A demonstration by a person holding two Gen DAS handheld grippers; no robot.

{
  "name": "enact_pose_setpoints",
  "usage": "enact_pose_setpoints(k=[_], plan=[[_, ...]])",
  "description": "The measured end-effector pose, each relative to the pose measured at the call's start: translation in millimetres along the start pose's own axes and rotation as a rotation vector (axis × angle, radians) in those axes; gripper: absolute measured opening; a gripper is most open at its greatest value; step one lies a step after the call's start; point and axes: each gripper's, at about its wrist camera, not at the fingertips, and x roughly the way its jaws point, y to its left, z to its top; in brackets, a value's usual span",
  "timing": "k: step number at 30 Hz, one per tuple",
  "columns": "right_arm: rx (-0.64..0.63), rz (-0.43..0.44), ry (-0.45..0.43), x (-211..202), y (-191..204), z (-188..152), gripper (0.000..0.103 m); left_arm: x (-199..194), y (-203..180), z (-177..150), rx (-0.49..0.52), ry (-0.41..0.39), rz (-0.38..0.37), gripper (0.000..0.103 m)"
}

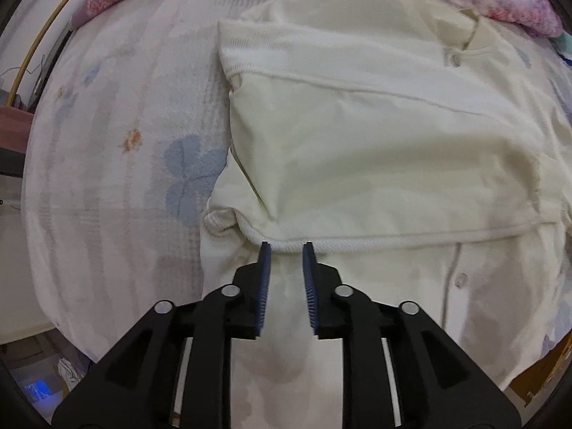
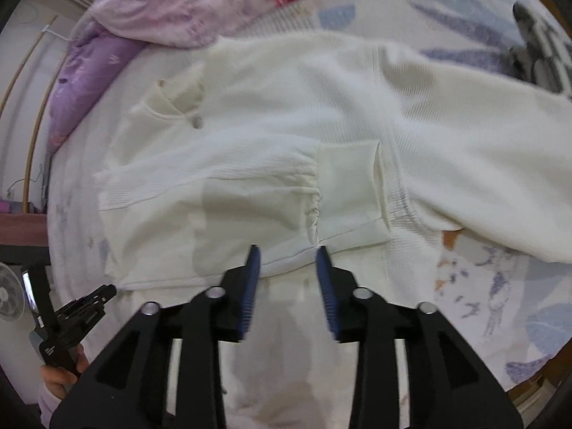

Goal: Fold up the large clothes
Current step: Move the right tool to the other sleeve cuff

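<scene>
A cream-white buttoned garment [image 1: 375,150] lies spread on the floral bed sheet [image 1: 118,150], with one side folded over its body and a ribbed edge [image 1: 357,242] running across. My left gripper [image 1: 287,246] hangs over that edge, open, with only cloth below its blue pads. In the right wrist view the same garment [image 2: 271,136] shows a folded sleeve with a cuff [image 2: 348,193] on top, and the other sleeve [image 2: 493,164] stretches right. My right gripper [image 2: 289,250] is open just above the cuff's edge, holding nothing. The left gripper [image 2: 103,291] appears at lower left in a hand [image 2: 57,375].
A purple and pink quilt [image 2: 171,3] is bunched along the far side of the bed, touching the garment's collar end. A grey striped item [image 2: 540,50] lies at the far right. The bed's edge and the floor [image 1: 39,375] show at lower left; a fan [image 2: 9,300] stands beyond.
</scene>
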Motion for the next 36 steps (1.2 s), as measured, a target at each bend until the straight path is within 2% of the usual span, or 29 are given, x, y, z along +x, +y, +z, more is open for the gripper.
enact_pose_setpoints(k=[1, 3, 7, 9, 15, 18, 21, 25, 28, 31, 36], plan=[[-0.02, -0.004, -0.005, -10.5, 1.6, -3.6, 0.049, -1.7, 2.1, -3.9, -0.001, -0.007, -0.002, 0.022], [-0.053, -0.014, -0.02, -15.7, 28.4, -6.8, 0.052, -25.3, -17.6, -15.4, -0.003, -0.029, -0.005, 0.024], [-0.134, -0.018, -0.074, -52.4, 40.5, -27.2, 0.063, -66.6, -30.6, -27.3, -0.001, -0.073, -0.007, 0.027], [-0.141, 0.007, -0.079, -61.4, 41.9, -40.0, 0.067, -90.0, -33.2, -37.4, -0.003, -0.1, -0.016, 0.03], [-0.064, 0.113, -0.086, -98.0, 23.2, -71.2, 0.067, -140.5, -44.1, -72.3, 0.006, -0.145, 0.004, 0.031], [-0.052, 0.144, -0.106, -124.8, 16.1, -82.0, 0.067, -160.6, -56.3, -98.5, 0.003, -0.152, 0.033, 0.031], [-0.077, 0.17, -0.123, -155.5, 10.9, -90.1, 0.067, -179.8, -66.0, -126.1, -0.016, -0.159, 0.023, 0.031], [-0.126, 0.155, -0.157, -189.9, 6.4, -101.2, 0.067, -196.4, -80.2, -156.7, -0.009, -0.141, -0.001, 0.031], [-0.115, 0.146, -0.184, -207.7, -1.2, -111.1, 0.067, -205.3, -86.8, -169.0, 0.008, -0.139, -0.005, 0.031], [-0.074, 0.114, -0.218, -223.1, -12.4, -124.0, 0.067, -217.0, -92.8, -174.3, 0.028, -0.163, -0.021, 0.031], [0.055, 0.058, -0.291, -245.6, -39.1, -146.8, 0.067, -240.7, -109.1, -175.6, 0.127, -0.249, -0.051, 0.031]])
